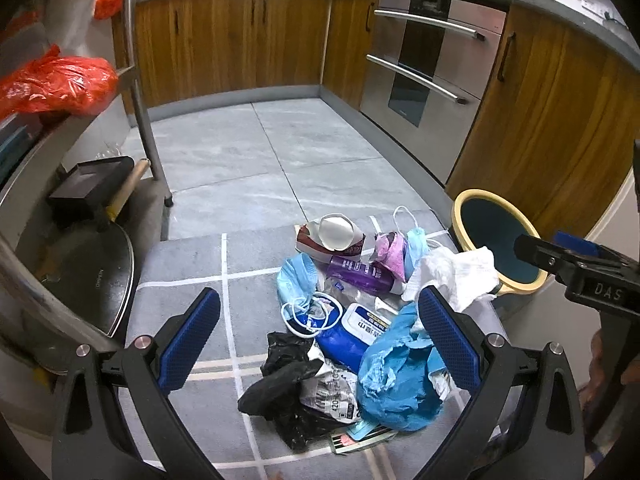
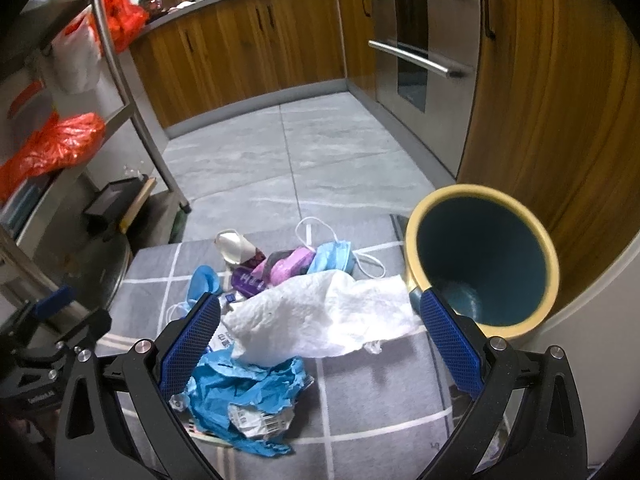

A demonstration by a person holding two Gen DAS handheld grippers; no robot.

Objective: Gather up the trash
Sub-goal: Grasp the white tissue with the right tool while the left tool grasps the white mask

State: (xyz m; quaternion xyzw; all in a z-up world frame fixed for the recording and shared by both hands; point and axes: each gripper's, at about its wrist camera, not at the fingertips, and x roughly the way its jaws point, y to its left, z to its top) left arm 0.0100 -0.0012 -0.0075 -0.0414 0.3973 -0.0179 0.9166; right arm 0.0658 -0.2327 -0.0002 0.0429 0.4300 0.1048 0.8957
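Two handheld grippers hover low over a pile of trash on a grey rug with white grid lines (image 2: 384, 392). The left gripper (image 1: 320, 338) has its blue-padded tongs spread wide apart, holding nothing, above the near side of the pile. The right gripper (image 2: 320, 344) also has its tongs wide apart and empty, framing a crumpled white paper towel (image 2: 320, 320).

The pile holds a blue wet-wipe pack (image 1: 352, 330), a crumpled black bag (image 1: 280, 384), blue torn plastic (image 1: 396, 376), a purple bottle (image 1: 360, 274), pale blue face masks (image 1: 298, 276), a pink wrapper (image 1: 390, 252) and a crushed carton (image 1: 332, 236). The paper towel reaches to the yellow-rimmed bin (image 2: 480, 264), which stands just right of the pile, its dark teal inside showing.

Wooden cabinets (image 1: 240, 40) and a steel oven (image 1: 424, 72) border the far and right sides. A metal rack (image 1: 140, 80) with orange bags (image 1: 56, 84) stands on the left. Bare grey floor tiles (image 1: 248, 152) stretch beyond the rug.
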